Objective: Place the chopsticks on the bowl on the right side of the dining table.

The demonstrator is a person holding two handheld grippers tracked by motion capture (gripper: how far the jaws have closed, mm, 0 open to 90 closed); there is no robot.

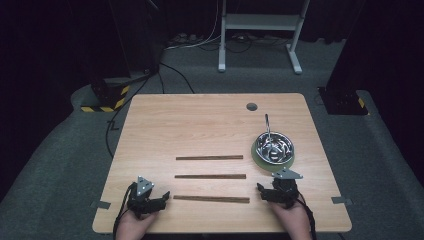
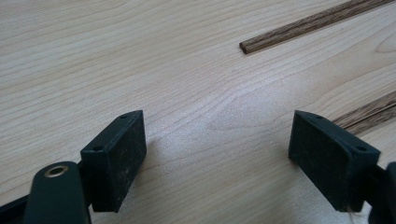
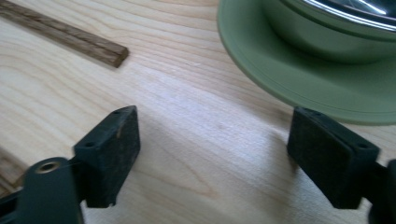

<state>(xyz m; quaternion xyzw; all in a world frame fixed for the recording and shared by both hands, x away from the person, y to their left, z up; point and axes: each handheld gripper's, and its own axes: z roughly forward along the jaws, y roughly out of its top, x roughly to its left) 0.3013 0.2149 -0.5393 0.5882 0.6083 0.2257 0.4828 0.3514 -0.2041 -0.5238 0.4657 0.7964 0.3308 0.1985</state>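
Dark floor and cabling surround a pale wooden table point(image 1: 165, 125), and everything that matters sits on its near half. Largest of the things on it is a green plate point(image 1: 259, 159) at the right carrying a steel bowl point(image 1: 274, 145) with a utensil handle standing out of its far side. Left of that lie three thin wooden sticks in parallel rows: a far stick point(image 1: 209, 157), a middle stick point(image 1: 210, 176) and a near stick point(image 1: 211, 199), all flat and well apart. Both hands rest at the near edge, the left gripper point(image 1: 166, 195) just beside the near stick's left end and the right gripper point(image 1: 260, 189) near its right end, close to the plate. Each has its jaws spread wide with only bare wood between them. The step looks like picking up the near stick, so a clean grasp would mean lowering one jaw on either side of the stick, square across its length, and closing gently so it does not skid or roll. The right one should also stay clear of the plate's rim.
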